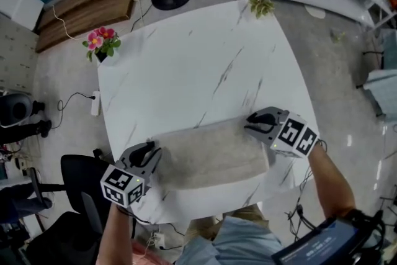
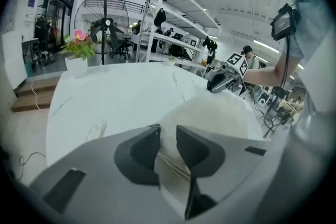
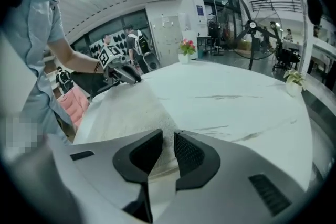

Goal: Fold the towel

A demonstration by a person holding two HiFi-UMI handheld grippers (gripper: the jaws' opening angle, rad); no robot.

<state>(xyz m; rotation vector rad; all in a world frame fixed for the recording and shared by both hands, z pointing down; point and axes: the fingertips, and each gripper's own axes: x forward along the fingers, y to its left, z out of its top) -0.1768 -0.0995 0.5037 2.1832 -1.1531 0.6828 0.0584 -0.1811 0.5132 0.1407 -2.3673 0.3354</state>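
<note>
Item: one towel, pale beige, pile-woven, lying as a long band across the 6 o'clock part of the white marble-veined surface, close to the edge where the person stands. Its length runs from 9 o'clock to 3 o'clock, the 3 o'clock end sitting slightly farther from the person. Attendance: the left gripper is at the band's 9 o'clock end, and its own view shows its fingers clenched on a fold of cloth, layered edges visible between them. The right gripper is at the 3 o'clock end, its fingers likewise nipped on the towel's corner, with pile showing in the narrow gap. Handling, by judgement: light, soft and wholly limp, so it will sag and drape between the two holds and will not keep a line unless held taut. The nap should grip the pads well, and slipping looks unlikely. It is not fragile. Best purchase is at the corners or short ends, taking all layers together so that no ply trails. Both ends should be lifted evenly, or the middle will drag on the surface and skew the fold. Other contents: a pot of pink flowers at the surface's 10 o'clock corner and a small green plant at its 1 o'clock corner, both well apart from the towel.
</note>
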